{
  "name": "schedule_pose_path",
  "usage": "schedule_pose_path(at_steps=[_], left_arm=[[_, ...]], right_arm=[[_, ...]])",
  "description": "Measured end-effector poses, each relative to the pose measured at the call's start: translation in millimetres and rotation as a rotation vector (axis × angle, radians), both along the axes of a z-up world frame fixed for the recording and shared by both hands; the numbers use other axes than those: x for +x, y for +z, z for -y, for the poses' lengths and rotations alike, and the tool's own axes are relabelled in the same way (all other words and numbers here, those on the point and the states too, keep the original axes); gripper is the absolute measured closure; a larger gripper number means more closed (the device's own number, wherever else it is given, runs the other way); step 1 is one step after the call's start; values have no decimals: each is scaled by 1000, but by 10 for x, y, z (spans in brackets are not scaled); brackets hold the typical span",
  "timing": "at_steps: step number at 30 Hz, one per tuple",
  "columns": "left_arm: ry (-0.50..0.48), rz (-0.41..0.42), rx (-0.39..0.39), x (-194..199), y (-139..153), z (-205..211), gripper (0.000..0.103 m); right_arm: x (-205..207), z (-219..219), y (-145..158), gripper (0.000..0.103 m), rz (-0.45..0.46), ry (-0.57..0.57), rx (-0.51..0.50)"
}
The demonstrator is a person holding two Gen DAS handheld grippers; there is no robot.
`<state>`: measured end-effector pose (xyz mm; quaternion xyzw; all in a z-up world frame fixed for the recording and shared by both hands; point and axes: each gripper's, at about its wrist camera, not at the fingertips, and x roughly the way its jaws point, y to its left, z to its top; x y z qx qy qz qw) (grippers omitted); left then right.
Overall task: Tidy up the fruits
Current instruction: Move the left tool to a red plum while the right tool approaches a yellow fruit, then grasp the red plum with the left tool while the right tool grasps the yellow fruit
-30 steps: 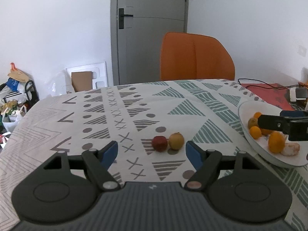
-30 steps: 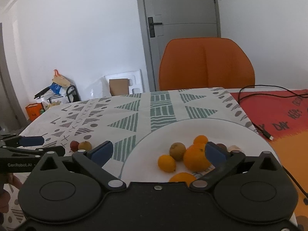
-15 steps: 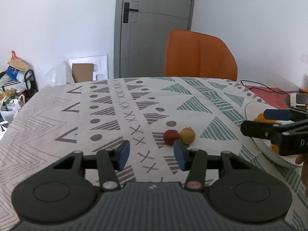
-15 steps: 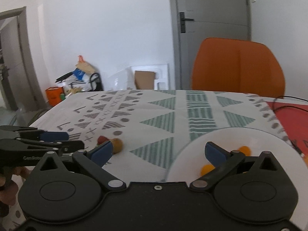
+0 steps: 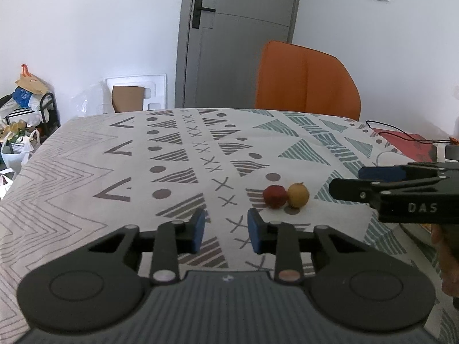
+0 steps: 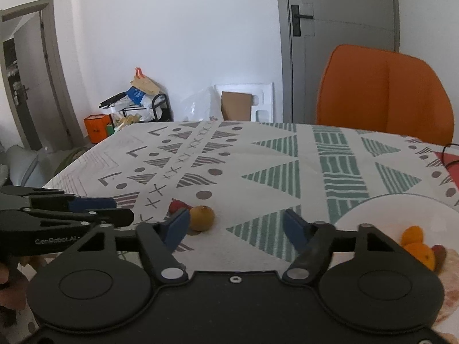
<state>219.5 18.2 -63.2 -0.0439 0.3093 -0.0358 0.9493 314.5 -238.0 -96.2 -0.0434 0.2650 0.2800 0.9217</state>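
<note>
A small red fruit and a yellow-brown fruit lie touching on the patterned tablecloth. My left gripper is empty, its jaws partly closed with a narrow gap, just short and left of the red fruit. My right gripper is open and empty, low over the cloth; the yellow-brown fruit sits just inside its left fingertip, and the red fruit is partly hidden behind that finger. A white plate with several oranges is at the right. The right gripper also shows in the left wrist view.
An orange chair stands behind the table's far edge. A red mat with a black cable lies at the far right. Bags and a rack clutter the floor on the left. The left gripper shows in the right wrist view.
My left gripper's jaws have narrowed and it has shifted left of the two fruits. My right gripper has swung left from over the plate towards the two fruits.
</note>
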Motion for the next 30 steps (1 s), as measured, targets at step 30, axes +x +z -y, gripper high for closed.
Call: schedule_pose_path(at_steps=[30], left_arm=[[72, -1, 22, 18, -4, -120, 47]], right_arm=[[152, -425, -144, 77, -55, 91, -60]])
